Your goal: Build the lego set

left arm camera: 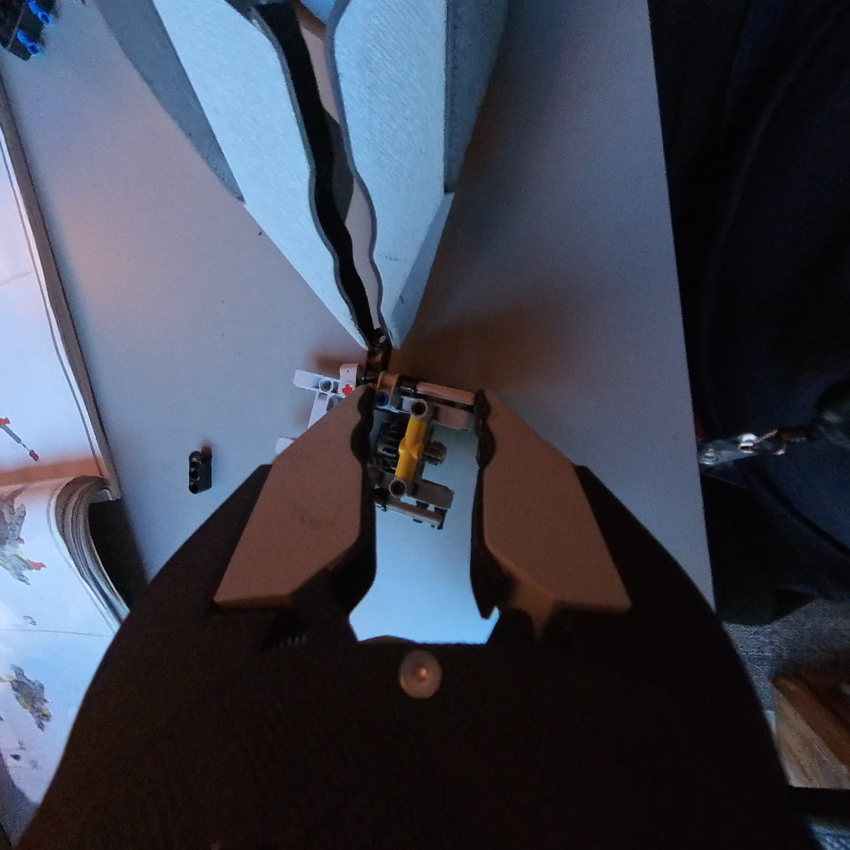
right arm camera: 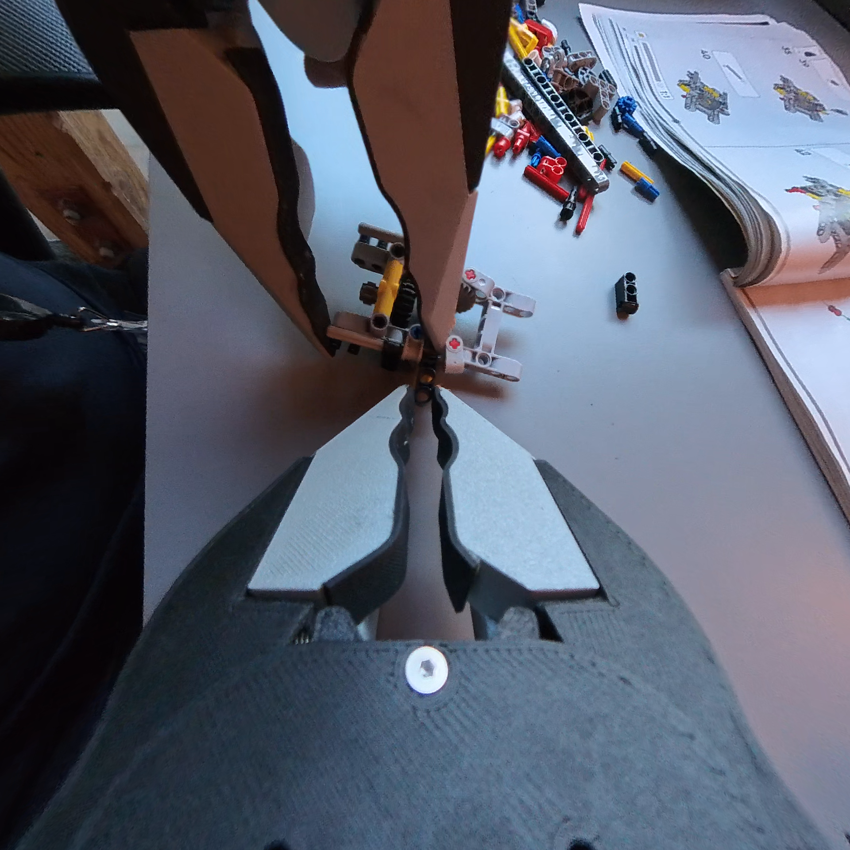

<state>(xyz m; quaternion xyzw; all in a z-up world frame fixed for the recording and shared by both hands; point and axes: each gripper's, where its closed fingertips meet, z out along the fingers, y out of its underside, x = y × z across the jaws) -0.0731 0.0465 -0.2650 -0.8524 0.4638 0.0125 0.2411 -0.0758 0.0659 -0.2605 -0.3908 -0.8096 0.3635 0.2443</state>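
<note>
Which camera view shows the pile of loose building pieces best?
The right wrist view: the pile of loose building pieces lies in plain sight at the top, beside the open booklet. The left wrist view shows only a few dark and blue pieces at its top left corner.

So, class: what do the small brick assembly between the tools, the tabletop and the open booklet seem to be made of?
Brick assembly: likely moulded plastic, since its yellow, grey and white parts are smooth, slightly glossy and bear round pin holes.
Tabletop: smooth, matt pale grey, perhaps laminate; it cannot be told for sure.
Booklet: paper, with thin stacked pages curling at the edge.
</note>
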